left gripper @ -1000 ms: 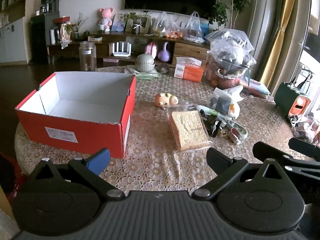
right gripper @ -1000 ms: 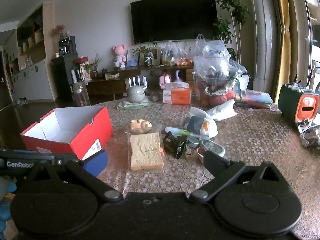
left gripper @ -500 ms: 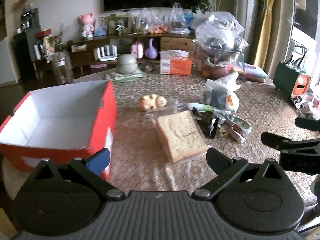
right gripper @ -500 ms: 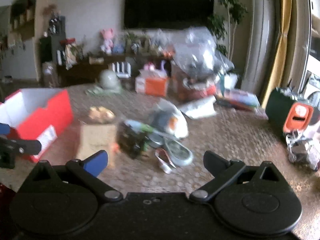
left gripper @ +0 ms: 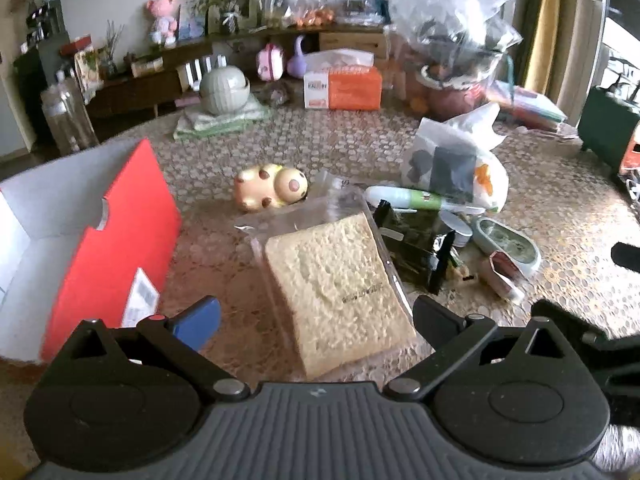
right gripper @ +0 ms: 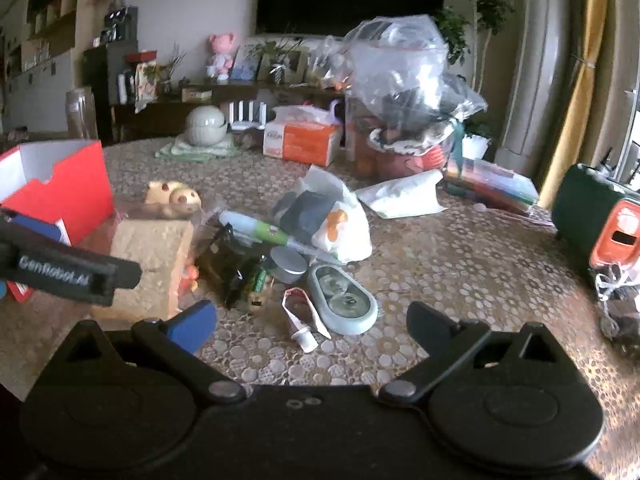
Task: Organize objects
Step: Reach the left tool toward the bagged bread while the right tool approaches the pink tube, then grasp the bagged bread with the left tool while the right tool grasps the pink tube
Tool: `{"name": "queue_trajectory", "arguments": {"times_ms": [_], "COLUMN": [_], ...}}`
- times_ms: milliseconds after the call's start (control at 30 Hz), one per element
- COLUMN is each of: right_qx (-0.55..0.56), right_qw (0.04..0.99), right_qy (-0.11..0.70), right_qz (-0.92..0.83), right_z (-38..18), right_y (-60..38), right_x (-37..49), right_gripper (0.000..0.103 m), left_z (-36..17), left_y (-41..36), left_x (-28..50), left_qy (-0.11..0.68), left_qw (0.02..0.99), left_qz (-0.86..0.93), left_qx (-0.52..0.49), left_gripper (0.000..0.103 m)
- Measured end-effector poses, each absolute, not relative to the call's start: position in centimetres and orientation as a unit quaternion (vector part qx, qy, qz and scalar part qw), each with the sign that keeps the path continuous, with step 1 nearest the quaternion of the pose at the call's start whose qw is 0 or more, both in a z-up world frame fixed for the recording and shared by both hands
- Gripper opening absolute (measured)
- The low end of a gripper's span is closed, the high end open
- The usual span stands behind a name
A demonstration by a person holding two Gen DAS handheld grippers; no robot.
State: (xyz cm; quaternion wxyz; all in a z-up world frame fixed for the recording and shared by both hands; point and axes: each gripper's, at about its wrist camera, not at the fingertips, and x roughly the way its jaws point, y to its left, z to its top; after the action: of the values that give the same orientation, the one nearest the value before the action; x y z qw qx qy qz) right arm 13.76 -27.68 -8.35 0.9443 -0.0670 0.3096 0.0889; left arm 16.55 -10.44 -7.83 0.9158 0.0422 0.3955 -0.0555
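Note:
A bagged slice of bread (left gripper: 340, 280) lies on the patterned table, straight ahead of my open left gripper (left gripper: 316, 320), its near end between the fingers' line. Left of it stands an open red box (left gripper: 116, 240), white inside and with nothing visible in it. A spotted yellow toy (left gripper: 272, 190) rests behind the bread. My right gripper (right gripper: 312, 324) is open above a crumpled tube (right gripper: 302, 316) and a pale blue case (right gripper: 344, 298). A dark packet (right gripper: 228, 260), a round tin (right gripper: 288, 264), a green-white tube (right gripper: 260, 230) and a white bag (right gripper: 324, 216) crowd the middle.
An orange tissue box (left gripper: 342, 88), a grey-green lidded pot (left gripper: 224, 88) on a cloth and a big clear plastic bag (left gripper: 448, 48) stand at the back. A green and orange device (right gripper: 600, 220) sits at the right edge. The left gripper's body (right gripper: 68, 272) juts in from the left.
Both grippers have moved forward and rightwards over the table. The bread now sits close in front of the left gripper, and the small clutter lies before the right one. Both stay open.

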Motion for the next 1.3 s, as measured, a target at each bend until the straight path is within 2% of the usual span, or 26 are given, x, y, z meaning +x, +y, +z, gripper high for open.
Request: {"name": "queue_trajectory", "arguments": {"times_ms": [400, 467, 600, 633, 767, 867, 933, 1033, 1100, 1300], "right_qx": [-0.097, -0.105, -0.107, -0.104, -0.117, -0.125, -0.128, -0.123, -0.121, -0.108], "right_qw": [0.933, 0.932, 0.926, 0.924, 0.926, 0.926, 0.927, 0.925, 0.925, 0.926], "right_qy": [0.327, 0.327, 0.344, 0.349, 0.343, 0.340, 0.340, 0.348, 0.350, 0.354], "right_qz": [0.112, 0.114, 0.114, 0.115, 0.111, 0.104, 0.097, 0.088, 0.082, 0.077], "right_z": [-11.4, -11.7, -12.3, -12.5, -12.7, -12.6, -12.5, -12.5, -12.4, -11.3], "right_y": [-26.5, -26.2, -25.9, -25.8, -25.5, -25.2, -25.2, -25.2, -25.3, -25.4], "right_x": [16.5, 16.7, 17.4, 17.6, 17.4, 17.5, 17.6, 17.8, 17.9, 17.1], "right_gripper": [0.097, 0.092, 0.067, 0.064, 0.063, 0.055, 0.045, 0.029, 0.023, 0.020], "left_z": [-10.7, -11.0, -11.2, -11.2, -11.3, -11.3, -11.2, -10.8, -10.6, -10.0], "left_y": [-12.3, -12.3, -12.2, -12.2, -12.1, -12.0, -12.0, -11.8, -11.5, -10.3], "left_x": [19.8, 20.0, 20.2, 20.3, 20.4, 20.4, 20.2, 20.0, 19.8, 19.0], "left_qy": [0.421, 0.423, 0.424, 0.424, 0.423, 0.420, 0.418, 0.413, 0.411, 0.412], "left_qw": [0.905, 0.904, 0.903, 0.904, 0.904, 0.906, 0.907, 0.909, 0.910, 0.910], "left_qz": [-0.042, -0.041, -0.042, -0.042, -0.044, -0.047, -0.049, -0.051, -0.045, -0.044], "left_qx": [0.048, 0.049, 0.045, 0.045, 0.039, 0.038, 0.034, 0.028, 0.029, 0.019], "left_gripper": [0.103, 0.103, 0.103, 0.103, 0.103, 0.096, 0.086, 0.080, 0.079, 0.078]}}
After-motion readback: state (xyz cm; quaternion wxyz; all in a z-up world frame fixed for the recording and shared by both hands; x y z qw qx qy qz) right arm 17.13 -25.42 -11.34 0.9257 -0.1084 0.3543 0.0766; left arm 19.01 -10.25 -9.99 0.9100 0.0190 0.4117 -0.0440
